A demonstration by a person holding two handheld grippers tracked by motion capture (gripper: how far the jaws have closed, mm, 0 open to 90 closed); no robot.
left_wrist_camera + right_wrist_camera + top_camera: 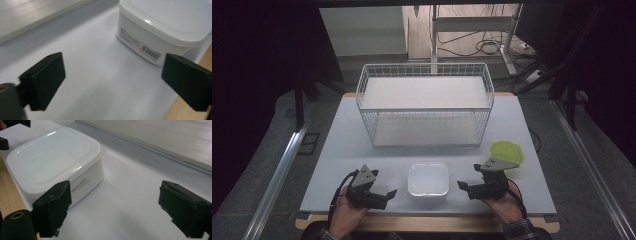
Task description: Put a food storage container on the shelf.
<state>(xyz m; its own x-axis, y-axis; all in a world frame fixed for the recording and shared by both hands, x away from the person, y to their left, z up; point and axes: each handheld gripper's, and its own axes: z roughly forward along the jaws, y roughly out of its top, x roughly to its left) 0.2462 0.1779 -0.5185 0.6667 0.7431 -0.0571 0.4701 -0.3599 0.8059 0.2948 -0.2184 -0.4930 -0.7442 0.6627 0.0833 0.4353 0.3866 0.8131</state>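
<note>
Item, bottom centre of the high view: white lidded container (428, 178) between our left gripper (384, 196) and right gripper (465, 187), both gaping, holding nothing. Risk: lopsided closing could skid it (the lid looks slick). Hands low, jaws pointing inward. Beyond: green lid (507, 151), wire basket (425, 102).

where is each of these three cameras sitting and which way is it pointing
High view: above the person's side, facing forward and down on the pale table; both hands, left gripper, right gripper.
Left gripper view: on that gripper, looking along its open black fingers at the white lidded plastic box.
Right gripper view: on that gripper, between its open fingers, facing the box's other side.
Shared: all three show the box.
</note>
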